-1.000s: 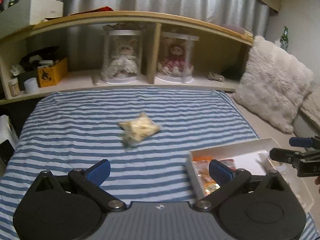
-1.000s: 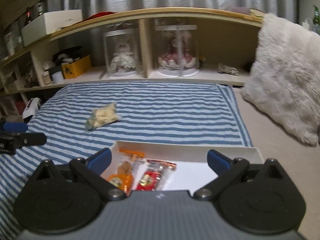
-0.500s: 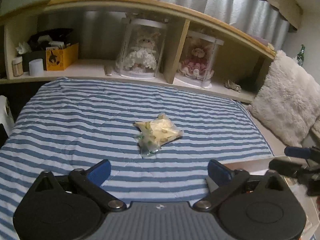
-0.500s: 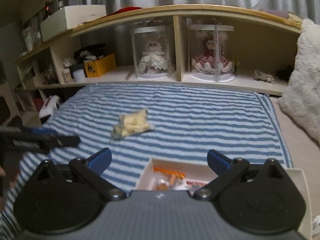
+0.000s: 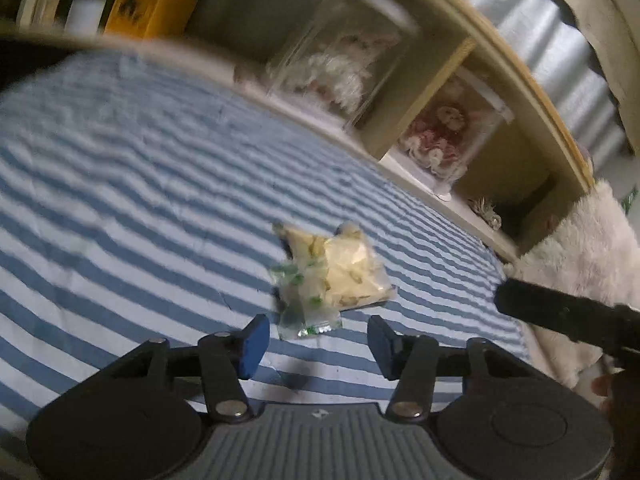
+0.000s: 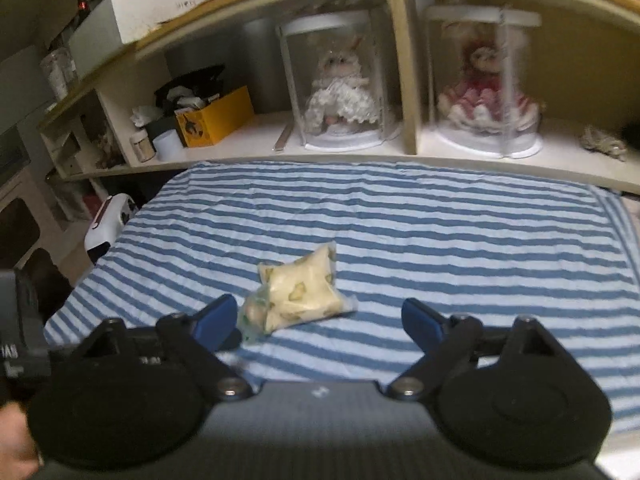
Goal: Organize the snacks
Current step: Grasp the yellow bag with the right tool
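A clear bag of pale yellow snacks (image 5: 336, 276) (image 6: 298, 296) lies on the blue-and-white striped bedspread (image 5: 140, 200) (image 6: 440, 232). My left gripper (image 5: 318, 338) is open and low over the spread, its blue fingertips just short of the bag's near end. My right gripper (image 6: 316, 320) is open too, with the bag lying just beyond the gap, close to its left fingertip. Each gripper shows at the edge of the other's view. The left wrist view is tilted and blurred. No snack box shows in either view.
A curved wooden headboard shelf (image 6: 400, 148) runs behind the bed, holding two dolls in clear cases (image 6: 340, 92) (image 6: 486, 88), a yellow box (image 6: 216, 118) and small jars. A white fluffy pillow (image 5: 580, 248) lies at the right. A white gadget (image 6: 106, 226) sits off the bed's left edge.
Both grippers have swung left, away from the white snack box, and closed in on the bag. The box has left both views. The left gripper's fingers have narrowed somewhat.
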A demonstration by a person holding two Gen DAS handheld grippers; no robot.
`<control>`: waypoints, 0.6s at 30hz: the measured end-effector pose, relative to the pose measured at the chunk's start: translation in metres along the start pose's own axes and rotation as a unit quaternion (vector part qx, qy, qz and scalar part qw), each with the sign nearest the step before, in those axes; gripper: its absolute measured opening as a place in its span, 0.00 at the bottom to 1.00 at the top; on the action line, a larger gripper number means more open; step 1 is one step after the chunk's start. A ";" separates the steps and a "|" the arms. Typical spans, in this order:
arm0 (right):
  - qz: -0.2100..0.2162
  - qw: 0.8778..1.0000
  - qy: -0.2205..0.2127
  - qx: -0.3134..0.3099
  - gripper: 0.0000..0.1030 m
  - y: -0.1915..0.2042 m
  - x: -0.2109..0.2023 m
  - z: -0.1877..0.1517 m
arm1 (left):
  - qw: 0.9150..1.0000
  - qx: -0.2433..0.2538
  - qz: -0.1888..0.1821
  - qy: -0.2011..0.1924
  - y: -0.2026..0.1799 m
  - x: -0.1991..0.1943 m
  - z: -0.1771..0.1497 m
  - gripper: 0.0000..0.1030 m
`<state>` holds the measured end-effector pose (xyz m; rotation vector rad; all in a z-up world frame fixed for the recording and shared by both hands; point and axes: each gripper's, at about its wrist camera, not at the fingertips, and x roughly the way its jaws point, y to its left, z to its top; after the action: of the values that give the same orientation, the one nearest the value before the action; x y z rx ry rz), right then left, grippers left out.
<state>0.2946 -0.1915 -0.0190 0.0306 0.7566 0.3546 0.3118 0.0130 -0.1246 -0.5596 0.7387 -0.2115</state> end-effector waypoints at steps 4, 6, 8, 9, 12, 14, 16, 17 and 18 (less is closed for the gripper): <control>0.000 1.000 0.017 -0.005 0.90 0.002 0.038 0.013 | 0.999 -0.029 -0.016 -0.001 0.009 0.018 0.000 0.49; -0.002 1.000 0.022 -0.010 0.90 0.004 0.055 0.018 | 0.999 -0.042 -0.024 -0.003 0.013 0.025 -0.001 0.48; -0.003 1.000 0.024 -0.006 0.90 0.005 0.070 0.021 | 0.998 -0.060 -0.028 -0.008 0.016 0.029 0.000 0.44; -0.004 1.000 0.027 -0.003 0.90 0.005 0.076 0.021 | 0.997 -0.067 -0.027 -0.012 0.018 0.031 0.001 0.41; -0.012 0.999 0.045 -0.008 0.90 0.011 0.095 0.022 | 0.997 -0.070 -0.029 -0.024 0.021 0.034 0.002 0.40; -0.022 0.998 0.060 -0.015 0.90 0.015 0.108 0.023 | 0.997 -0.067 -0.030 -0.029 0.023 0.036 0.001 0.38; -0.029 0.997 0.068 -0.013 0.90 0.018 0.115 0.021 | 0.997 -0.067 -0.032 -0.030 0.025 0.037 0.002 0.36; -0.031 0.997 0.071 -0.010 0.90 0.018 0.120 0.021 | 0.997 -0.065 -0.031 -0.028 0.025 0.037 0.003 0.35; -0.031 0.997 0.076 -0.005 0.90 0.019 0.124 0.021 | 0.997 -0.064 -0.029 -0.026 0.025 0.036 0.004 0.29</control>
<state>0.3860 -0.1314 -0.0832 -0.0288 0.9045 0.3037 0.3408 0.0224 -0.1571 -0.7073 0.6892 -0.2040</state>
